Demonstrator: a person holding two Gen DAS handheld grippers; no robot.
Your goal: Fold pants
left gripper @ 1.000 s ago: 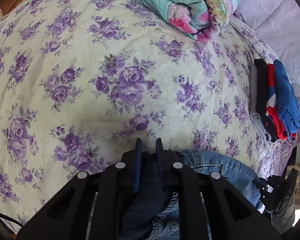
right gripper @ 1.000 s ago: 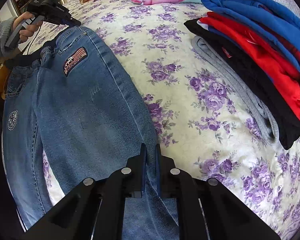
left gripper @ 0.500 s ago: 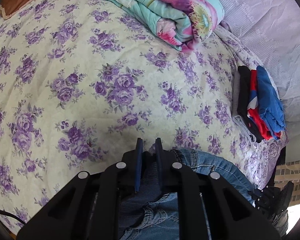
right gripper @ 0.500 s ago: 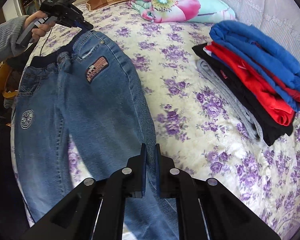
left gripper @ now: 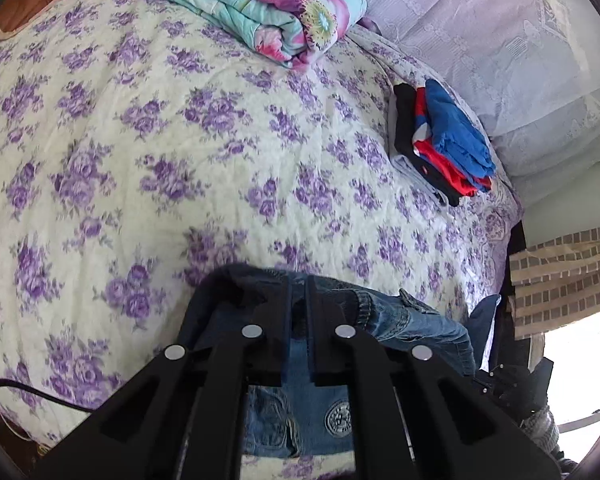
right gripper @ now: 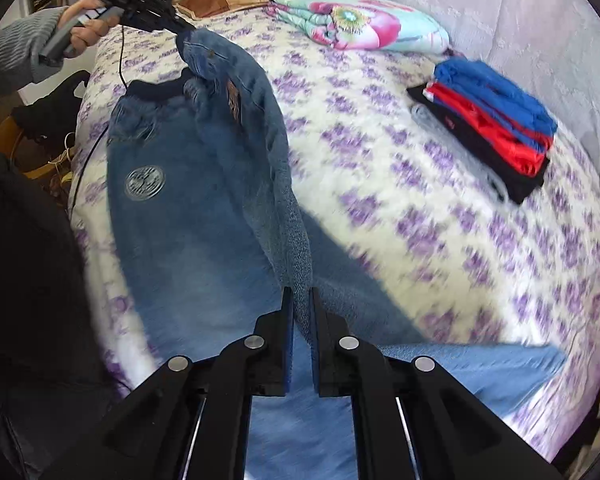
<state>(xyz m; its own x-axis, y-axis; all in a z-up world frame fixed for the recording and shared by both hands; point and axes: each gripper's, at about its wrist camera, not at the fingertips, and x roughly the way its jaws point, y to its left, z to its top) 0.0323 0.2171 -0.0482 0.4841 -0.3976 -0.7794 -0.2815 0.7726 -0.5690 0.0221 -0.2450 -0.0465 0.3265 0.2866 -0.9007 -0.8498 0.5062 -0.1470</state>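
Both grippers are pinching the jeans point(right gripper: 188, 216) right now. Up close, the right gripper point(right gripper: 300, 304) is squeezing its fingers together on a fold of denim down the leg, and the left gripper point(left gripper: 298, 292) is clamping the dark waistband end the same way, with a round patch point(left gripper: 339, 419) showing just below its fingers. In the right view the jeans are hanging between the two grips, partly lifted off the bed point(right gripper: 380, 184), with the lower leg still lying on the floral cover. A hand point(right gripper: 86, 30) in a grey sleeve is holding the left gripper up by the waist. Further back, a stack point(right gripper: 488, 120) of folded clothes is sitting near the wall side, and a folded quilt point(right gripper: 360, 26) is lying at the far end.
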